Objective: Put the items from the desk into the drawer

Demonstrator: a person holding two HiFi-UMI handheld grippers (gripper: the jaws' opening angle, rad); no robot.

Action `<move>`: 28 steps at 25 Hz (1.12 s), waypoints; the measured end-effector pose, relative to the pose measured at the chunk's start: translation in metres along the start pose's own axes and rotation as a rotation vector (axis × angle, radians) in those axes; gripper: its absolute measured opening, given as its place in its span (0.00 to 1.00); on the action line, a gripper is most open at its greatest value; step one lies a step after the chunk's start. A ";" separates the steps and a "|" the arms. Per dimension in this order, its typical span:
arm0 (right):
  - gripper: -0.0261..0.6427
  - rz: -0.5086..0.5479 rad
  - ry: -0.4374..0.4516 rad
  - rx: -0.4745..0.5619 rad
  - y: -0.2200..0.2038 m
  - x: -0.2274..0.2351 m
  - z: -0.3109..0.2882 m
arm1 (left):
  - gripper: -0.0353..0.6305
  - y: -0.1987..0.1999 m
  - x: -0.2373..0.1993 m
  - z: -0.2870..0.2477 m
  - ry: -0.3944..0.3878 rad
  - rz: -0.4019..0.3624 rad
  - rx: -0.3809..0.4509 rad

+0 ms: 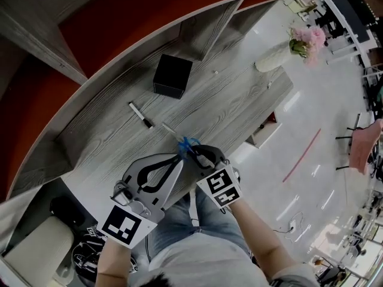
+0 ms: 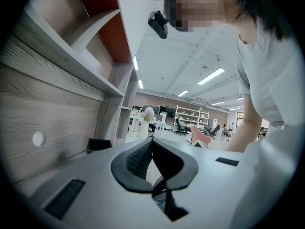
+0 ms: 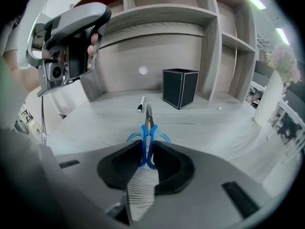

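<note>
My right gripper (image 1: 192, 150) (image 3: 147, 149) is shut on the handles of blue scissors (image 1: 188, 144) (image 3: 148, 130), held above the desk's near edge with the closed blades pointing at the shelf wall. My left gripper (image 1: 178, 158) (image 2: 152, 144) hovers just to its left, jaws shut with nothing seen between them. On the grey wood desk (image 1: 239, 94) lie a white marker with a black cap (image 1: 140, 115) (image 3: 141, 104) and a thin white pen (image 1: 169, 129). A black box (image 1: 173, 75) (image 3: 180, 87) (image 2: 98, 144) stands further back.
Shelving with red backs (image 1: 137, 17) rises behind the desk. A white vase with pink flowers (image 1: 281, 54) (image 3: 274, 89) stands at the desk's right end. A small white bit (image 1: 215, 72) lies near the box. A white unit (image 1: 263, 133) sits under the desk's right edge.
</note>
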State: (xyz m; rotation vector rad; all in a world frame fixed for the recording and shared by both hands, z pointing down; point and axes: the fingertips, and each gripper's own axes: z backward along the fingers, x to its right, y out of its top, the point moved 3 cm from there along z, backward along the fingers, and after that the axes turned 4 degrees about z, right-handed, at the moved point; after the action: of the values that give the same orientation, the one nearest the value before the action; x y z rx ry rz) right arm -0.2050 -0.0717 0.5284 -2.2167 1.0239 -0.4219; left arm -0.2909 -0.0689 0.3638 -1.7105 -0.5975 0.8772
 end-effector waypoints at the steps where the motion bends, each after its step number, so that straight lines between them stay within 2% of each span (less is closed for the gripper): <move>1: 0.16 -0.003 0.000 0.018 0.004 0.001 0.006 | 0.07 0.002 0.002 -0.001 -0.002 -0.003 0.001; 10: 0.16 -0.016 -0.061 0.175 0.033 0.012 0.083 | 0.07 0.020 0.021 -0.012 -0.040 -0.041 0.023; 18: 0.16 -0.015 -0.114 0.293 0.047 0.023 0.124 | 0.07 0.028 0.047 -0.031 -0.105 -0.074 0.016; 28: 0.16 -0.086 -0.228 0.377 0.023 0.061 0.190 | 0.07 0.042 0.094 -0.085 -0.203 -0.127 0.013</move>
State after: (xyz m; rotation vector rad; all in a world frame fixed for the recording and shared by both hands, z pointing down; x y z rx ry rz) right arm -0.0783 -0.0484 0.3743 -1.9199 0.6680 -0.3561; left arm -0.1678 -0.0598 0.3126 -1.5641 -0.8252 0.9683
